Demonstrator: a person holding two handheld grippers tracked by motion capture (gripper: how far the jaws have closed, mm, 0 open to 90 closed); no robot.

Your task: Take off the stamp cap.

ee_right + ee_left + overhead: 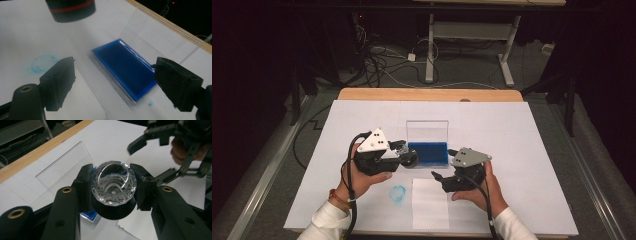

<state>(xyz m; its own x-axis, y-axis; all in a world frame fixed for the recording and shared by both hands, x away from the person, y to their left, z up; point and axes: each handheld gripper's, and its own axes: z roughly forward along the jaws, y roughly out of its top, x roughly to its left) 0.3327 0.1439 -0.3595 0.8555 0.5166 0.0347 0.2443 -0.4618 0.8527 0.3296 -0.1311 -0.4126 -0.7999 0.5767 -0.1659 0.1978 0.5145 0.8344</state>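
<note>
— Black jaws rise closest to us in the left gripper view, and our left gripper [113, 187] has them clamped on a clear faceted crystal knob with a round black base [113, 185], one pad against each side.

— Agreed. From the high view we hold that stamp just off the table, beside the left end of the shallow blue ink pad in its clear plastic case [428, 153], whose transparent lid [427, 131] stands upright behind it.

— And our right gripper [443, 179]?

— Its jaws stand wide apart with nothing between them. In the right gripper view we look past them straight onto the blue pad.

— What lies nearer us on the white table cover [512, 150]?

— A white paper sheet [430, 204], flat, near the front edge, and just to its left a faint round blue stamp mark [398, 194] printed on the cover.
</note>
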